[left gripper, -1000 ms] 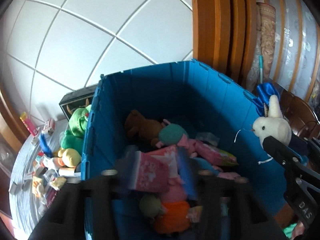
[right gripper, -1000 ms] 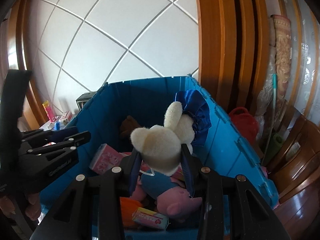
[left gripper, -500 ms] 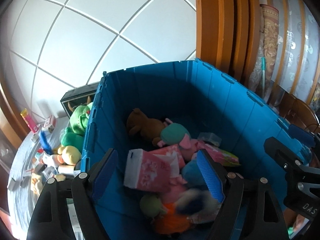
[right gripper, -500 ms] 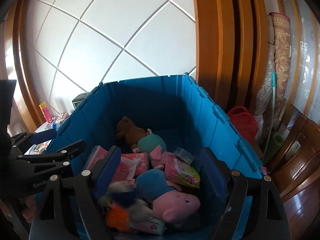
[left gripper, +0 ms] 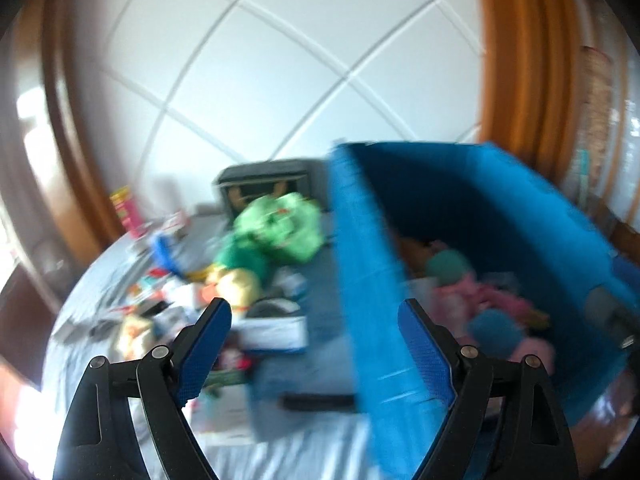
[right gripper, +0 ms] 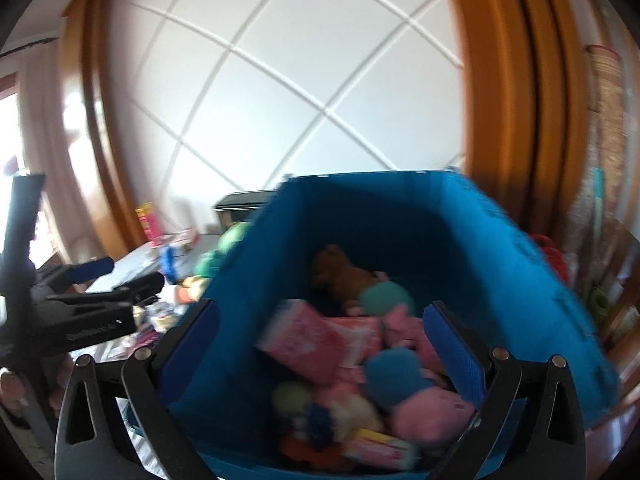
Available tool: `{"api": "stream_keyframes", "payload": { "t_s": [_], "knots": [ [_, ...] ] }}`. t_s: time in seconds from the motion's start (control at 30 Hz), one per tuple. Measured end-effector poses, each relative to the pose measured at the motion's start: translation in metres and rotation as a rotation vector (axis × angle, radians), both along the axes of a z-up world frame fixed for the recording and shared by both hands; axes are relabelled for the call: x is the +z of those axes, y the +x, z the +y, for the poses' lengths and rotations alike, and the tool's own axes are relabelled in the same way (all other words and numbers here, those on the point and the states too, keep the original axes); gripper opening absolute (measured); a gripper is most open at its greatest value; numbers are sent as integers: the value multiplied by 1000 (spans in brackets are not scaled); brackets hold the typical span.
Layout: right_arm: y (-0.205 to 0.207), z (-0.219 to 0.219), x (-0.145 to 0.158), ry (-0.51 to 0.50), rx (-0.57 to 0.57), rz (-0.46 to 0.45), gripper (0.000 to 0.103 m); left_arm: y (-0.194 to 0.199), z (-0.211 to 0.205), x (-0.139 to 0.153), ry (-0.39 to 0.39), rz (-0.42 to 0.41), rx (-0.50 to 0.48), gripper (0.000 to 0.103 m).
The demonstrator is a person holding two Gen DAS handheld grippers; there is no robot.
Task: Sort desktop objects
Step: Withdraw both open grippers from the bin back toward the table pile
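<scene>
A big blue bin (right gripper: 472, 248) stands on the table and holds plush toys and pink packs, among them a pink pig plush (right gripper: 428, 416) and a brown bear (right gripper: 340, 272). My right gripper (right gripper: 320, 344) is open and empty above the bin's near edge. My left gripper (left gripper: 314, 340) is open and empty over the bin's left wall (left gripper: 360, 264), facing the cluttered table; it also shows in the right wrist view (right gripper: 100, 280). A green plush (left gripper: 276, 228), a yellow plush (left gripper: 236, 286) and small packets lie on the table. Both views are blurred.
A dark box (left gripper: 264, 184) stands at the back by the white panelled wall. A pink carton (left gripper: 126, 212) stands at the table's far left. A white box (left gripper: 276, 330) lies near the left gripper. Wooden door frames and a red bag (right gripper: 554, 256) are at right.
The left gripper dropped the pink pack and the right gripper the white bunny into the bin; both opened. The left gripper has swung left toward the table; the right has shifted slightly left.
</scene>
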State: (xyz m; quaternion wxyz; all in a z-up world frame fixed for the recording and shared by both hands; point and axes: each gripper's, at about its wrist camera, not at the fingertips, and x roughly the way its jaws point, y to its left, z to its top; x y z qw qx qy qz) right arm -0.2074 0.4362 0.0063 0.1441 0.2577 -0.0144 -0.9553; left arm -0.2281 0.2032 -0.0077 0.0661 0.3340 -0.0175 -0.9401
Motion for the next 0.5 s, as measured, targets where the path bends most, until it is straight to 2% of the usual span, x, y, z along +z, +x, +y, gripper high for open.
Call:
{"api": "stream_keyframes", "payload": {
  "t_s": [0.23, 0.47, 0.5],
  "knots": [
    [3, -118, -9, -10, 102, 1, 103, 17, -132, -42, 1, -66, 132, 86],
    [6, -236, -18, -19, 205, 2, 103, 32, -265, -87, 6, -138, 179, 86],
    [4, -244, -29, -13, 195, -25, 103, 34, -278, -93, 5, -148, 179, 86]
  ]
}}
